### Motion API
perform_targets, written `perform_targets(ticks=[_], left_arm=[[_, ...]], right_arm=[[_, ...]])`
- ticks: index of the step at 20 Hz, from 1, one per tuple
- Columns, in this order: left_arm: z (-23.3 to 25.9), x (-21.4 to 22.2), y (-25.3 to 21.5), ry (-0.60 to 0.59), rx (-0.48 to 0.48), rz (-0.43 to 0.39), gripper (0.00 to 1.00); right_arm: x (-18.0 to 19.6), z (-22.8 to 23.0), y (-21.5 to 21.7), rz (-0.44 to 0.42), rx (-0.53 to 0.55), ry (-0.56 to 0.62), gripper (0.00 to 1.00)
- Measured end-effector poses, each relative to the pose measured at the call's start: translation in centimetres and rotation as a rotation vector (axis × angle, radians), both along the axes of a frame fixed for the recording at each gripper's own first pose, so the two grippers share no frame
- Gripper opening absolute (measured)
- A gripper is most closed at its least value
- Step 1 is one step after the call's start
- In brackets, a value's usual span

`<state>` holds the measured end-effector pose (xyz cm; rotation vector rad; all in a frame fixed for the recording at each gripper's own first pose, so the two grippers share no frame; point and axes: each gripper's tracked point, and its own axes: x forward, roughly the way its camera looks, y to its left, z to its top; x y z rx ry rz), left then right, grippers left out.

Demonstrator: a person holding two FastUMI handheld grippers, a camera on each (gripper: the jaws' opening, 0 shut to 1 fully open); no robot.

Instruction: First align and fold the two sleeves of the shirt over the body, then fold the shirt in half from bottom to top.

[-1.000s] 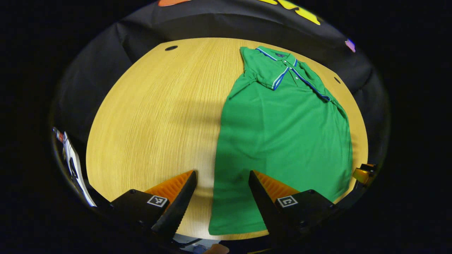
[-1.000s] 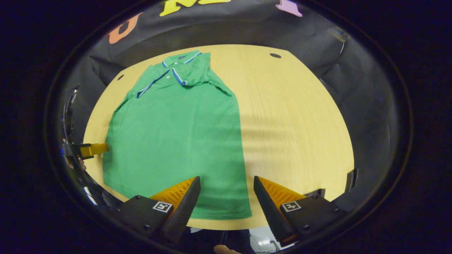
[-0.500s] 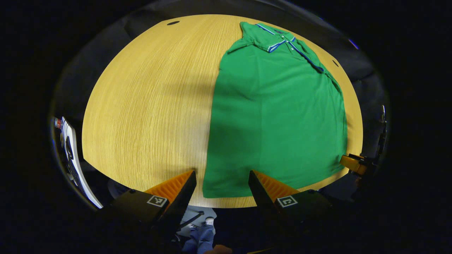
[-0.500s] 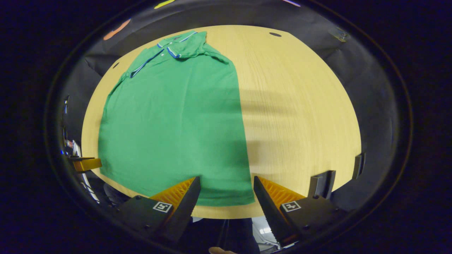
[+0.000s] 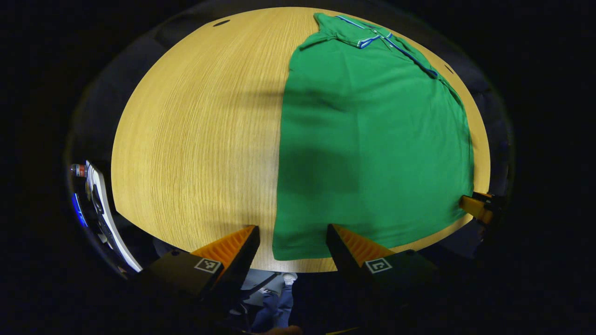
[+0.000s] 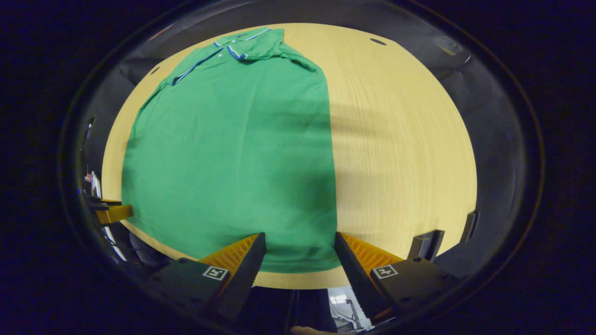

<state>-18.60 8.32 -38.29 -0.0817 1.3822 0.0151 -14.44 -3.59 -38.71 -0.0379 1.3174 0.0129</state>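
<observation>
A recording booth, staged rather than lived in; black cloth hangs as a wall around a pale wood-grain worktop with cable holes in it; beyond the near edge, someone's trouser legs and shoes on a floor.

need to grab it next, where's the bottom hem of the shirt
The hem lies along the table's near edge, its corners between each gripper's open fingers in both views.

The wooden bench carries one green shirt, which lies flat with its collar at the far side and its hem near the near edge.
</observation>
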Motion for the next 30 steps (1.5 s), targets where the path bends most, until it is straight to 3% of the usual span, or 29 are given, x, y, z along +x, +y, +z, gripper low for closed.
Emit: perform_targets(ticks=[4, 6, 7, 10, 11, 12, 14, 15, 17, 22, 30], left_arm=[[0.0, 0.0, -0.1, 0.034, -0.005, -0.015, 0.95], [0.0, 0.1, -0.3, 0.041, -0.006, -0.023, 0.89], [-0.1, 0.2, -0.4, 0.041, -0.006, -0.036, 0.86], [0.0, 0.4, -1.1, 0.040, -0.007, -0.068, 0.59], [0.1, 0.5, -1.2, 0.037, -0.008, -0.080, 0.55], [0.1, 0.6, -1.3, 0.030, -0.015, -0.089, 0.55], [0.3, 1.2, -2.1, 0.015, -0.054, -0.066, 0.22], [0.2, 1.3, -2.2, 0.013, -0.053, -0.076, 0.04], [0.2, 1.3, -2.3, 0.009, -0.053, -0.101, 0.03], [1.4, 1.5, -2.3, -0.012, -0.088, -0.112, 0.03], [6.7, 6.0, -1.5, -0.160, -0.104, -0.116, 0.03]], right_arm=[[0.1, 0.1, 0.1, 0.000, -0.003, 0.044, 0.96], [0.4, 0.0, 0.3, 0.001, -0.002, 0.055, 0.85], [0.5, 0.1, 0.4, 0.007, -0.003, 0.058, 0.67], [0.7, 0.0, 0.7, 0.012, 0.003, 0.066, 0.44], [0.7, 0.1, 0.7, 0.017, 0.003, 0.074, 0.32], [0.7, 0.0, 0.7, 0.018, 0.004, 0.077, 0.32], [0.9, 0.3, 1.0, -0.006, 0.033, 0.078, 0.32], [1.1, 0.3, 1.0, -0.015, 0.038, 0.071, 0.06], [0.9, 0.1, 1.0, -0.011, 0.034, 0.081, 0.00], [0.9, 0.8, 1.1, -0.031, 0.062, 0.079, 0.01], [5.4, 7.5, 1.4, -0.049, 0.116, -0.076, 0.03]])
